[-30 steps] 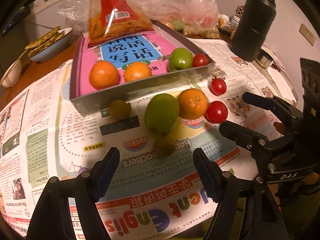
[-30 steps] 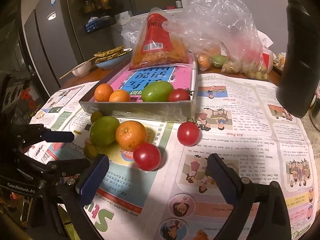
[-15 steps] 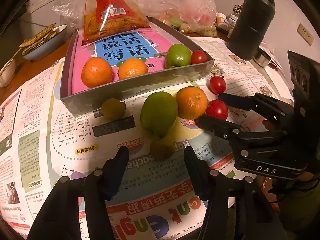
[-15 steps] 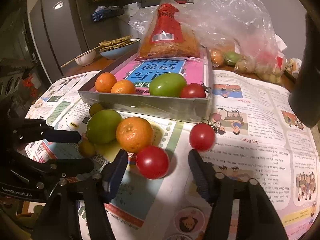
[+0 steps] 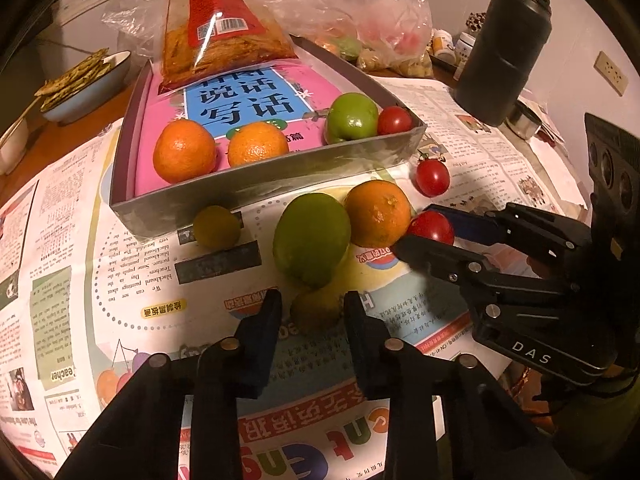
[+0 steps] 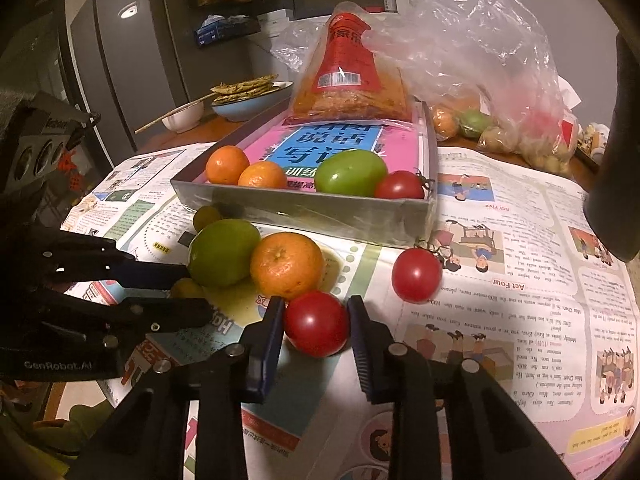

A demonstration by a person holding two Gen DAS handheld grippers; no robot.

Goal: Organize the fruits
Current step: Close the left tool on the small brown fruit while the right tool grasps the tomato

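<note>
Loose fruit lies on the newspaper in front of a grey box (image 5: 260,184). My left gripper (image 5: 314,304) is closing its jaws, and both pads touch a small dull-green fruit (image 5: 316,312) between them. My right gripper (image 6: 316,308) is closing too, its pads against a red tomato (image 6: 316,326). A large green fruit (image 5: 312,238), an orange (image 5: 378,212), a second tomato (image 5: 432,176) and another small green fruit (image 5: 216,226) lie loose nearby. Inside the box sit two oranges (image 5: 184,156), a green fruit (image 5: 352,118) and a tomato (image 5: 394,120).
A snack bag (image 5: 216,28) leans on the box's far end. Beyond it lies a clear plastic bag (image 5: 360,12) holding more produce. A black flask (image 5: 504,48) stands at the back right, and a bowl of crackers (image 5: 84,80) at the back left.
Both grippers' jaws have narrowed from wide apart. The left now holds the small green fruit between its pads, and the right has come forward around the red tomato.
</note>
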